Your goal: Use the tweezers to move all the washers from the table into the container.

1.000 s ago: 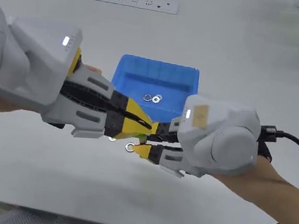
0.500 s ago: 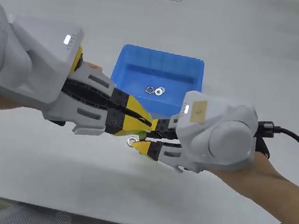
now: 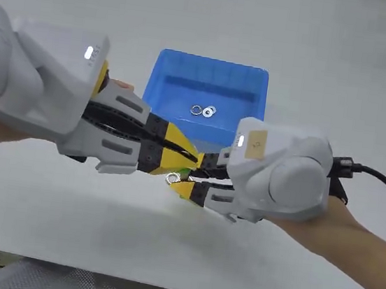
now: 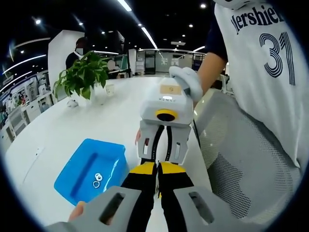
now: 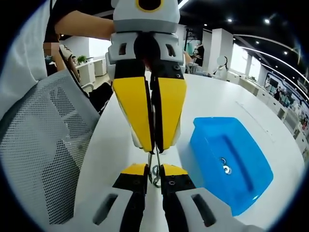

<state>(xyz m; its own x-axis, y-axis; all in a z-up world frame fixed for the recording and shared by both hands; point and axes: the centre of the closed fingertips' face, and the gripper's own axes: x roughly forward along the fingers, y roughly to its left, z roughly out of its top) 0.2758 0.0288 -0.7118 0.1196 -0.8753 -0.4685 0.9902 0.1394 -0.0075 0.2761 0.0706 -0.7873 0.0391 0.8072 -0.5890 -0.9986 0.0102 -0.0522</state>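
Two washers (image 3: 203, 110) lie together inside the blue container (image 3: 174, 93).

On the white jersey (image 4: 251, 82) behind and to the right of the right hand-held gripper (image 4: 158, 163), in the left gripper view: a large dark number "31" (image 4: 275, 53). Above it, dark lettering cut off by the edge; legible as "ershie", first letter unsure. On top of that hand-held gripper's white housing, a tan label (image 4: 170, 89) with a line of small print beneath, too small to read. In the head view, on that housing, the tan label (image 3: 256, 145) with a faint mark, unreadable.
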